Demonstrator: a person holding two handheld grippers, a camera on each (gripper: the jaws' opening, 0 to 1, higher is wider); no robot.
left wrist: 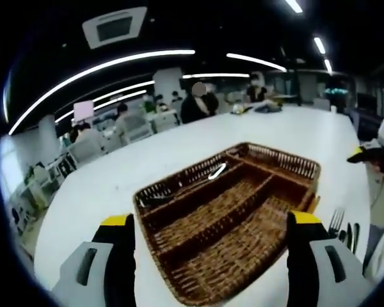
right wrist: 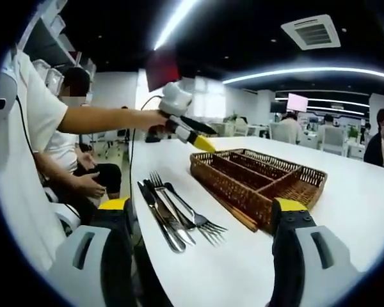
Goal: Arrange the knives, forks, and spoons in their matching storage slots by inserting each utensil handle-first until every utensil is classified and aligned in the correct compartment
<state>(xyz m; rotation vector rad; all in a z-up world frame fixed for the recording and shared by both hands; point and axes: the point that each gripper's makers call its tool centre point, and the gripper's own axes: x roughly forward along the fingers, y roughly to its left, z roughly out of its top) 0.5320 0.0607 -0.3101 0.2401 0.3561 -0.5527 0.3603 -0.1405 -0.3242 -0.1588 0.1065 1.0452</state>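
- The wicker tray sits on the white table, its long dividers running away from the left gripper view's camera and tilted toward the upper right of that view.
- In the tray's far long slot lies 1 utensil with a shiny end, its long axis along the slot; which kind it is cannot be told.
- The left gripper hangs over the near edge of the tray with its jaws set wide and nothing between them.
- In the right gripper view, a loose bundle of forks and knives lies on the table just beside the tray's near long side, apart from it.
- The bundle's long axis runs from upper left to lower right in that view, with several fork tines fanned at the lower right end.
- The right gripper is held low before the bundle, jaws wide apart and empty.
- A person's hand holds the left gripper above the tray's far corner.
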